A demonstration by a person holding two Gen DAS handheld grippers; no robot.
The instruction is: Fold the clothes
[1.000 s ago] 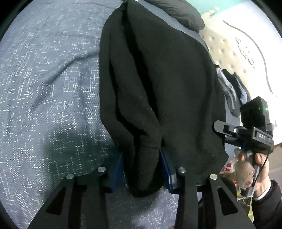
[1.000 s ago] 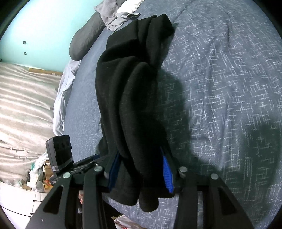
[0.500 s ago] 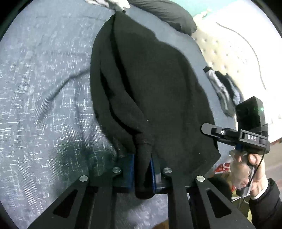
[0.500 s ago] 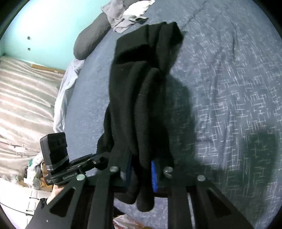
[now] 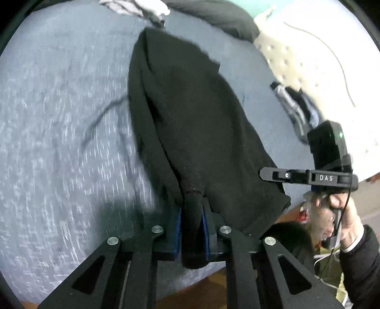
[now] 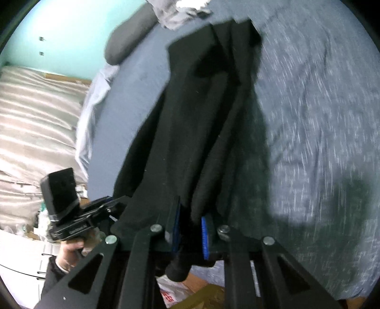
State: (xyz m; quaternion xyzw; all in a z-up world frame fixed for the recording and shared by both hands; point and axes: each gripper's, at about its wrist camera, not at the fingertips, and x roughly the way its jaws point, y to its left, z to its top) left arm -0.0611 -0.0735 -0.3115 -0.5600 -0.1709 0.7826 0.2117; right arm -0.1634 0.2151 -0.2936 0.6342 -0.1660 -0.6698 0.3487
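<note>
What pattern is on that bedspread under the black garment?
The bedspread is blue-grey with small white crosshatch flecks, clearest in the left wrist view.

I'm working in a home bedroom: a bed [image 5: 59, 118] under a blue-grey patterned cover, a dark pillow [image 6: 125, 45] at its head, loose laundry [image 6: 180, 12] piled nearby, a turquoise wall [image 6: 71, 35] behind.

1. The black fleece garment [image 5: 190, 123] lies lengthwise on the blue-grey woven bedspread [image 5: 59, 142], its near end over the bed's edge.
2. The dark grey bolster pillow [image 6: 128, 45] lies beyond the garment's far end.
3. Crumpled pale grey clothes [image 6: 180, 12] lie beside that pillow.
4. Dark striped clothing [image 5: 294, 107] lies right of the garment.
</note>
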